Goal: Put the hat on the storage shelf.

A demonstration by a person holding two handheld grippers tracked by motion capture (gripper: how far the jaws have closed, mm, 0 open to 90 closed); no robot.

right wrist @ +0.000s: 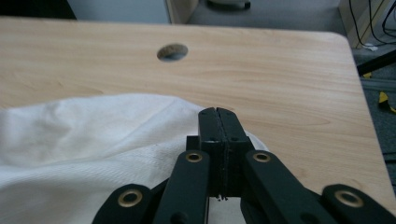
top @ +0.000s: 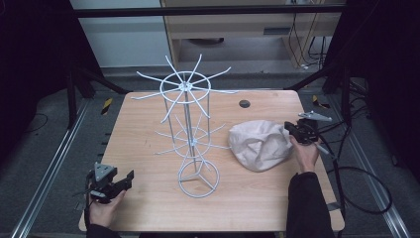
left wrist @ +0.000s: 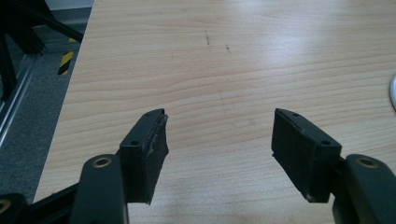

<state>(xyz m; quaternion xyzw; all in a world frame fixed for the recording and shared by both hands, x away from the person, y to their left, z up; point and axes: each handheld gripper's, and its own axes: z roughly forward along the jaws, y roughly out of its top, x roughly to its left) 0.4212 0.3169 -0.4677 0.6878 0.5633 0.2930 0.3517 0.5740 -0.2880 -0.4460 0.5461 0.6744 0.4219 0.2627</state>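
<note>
Right claw [right wrist: 218,116] over cloth bag [right wrist: 84,140]

Dim and cool in the high view, with black surroundings on both sides and soft, even light on the wooden table [top: 148,148]. Faint shadow under the white wire rack [top: 190,124]. Broad pale glare across the tabletop in the left gripper view, near jaws slightly soft. Brighter in the right gripper view: white cloth [right wrist: 84,140] nearly washed out, far background blurred, mild edge distortion.
</note>
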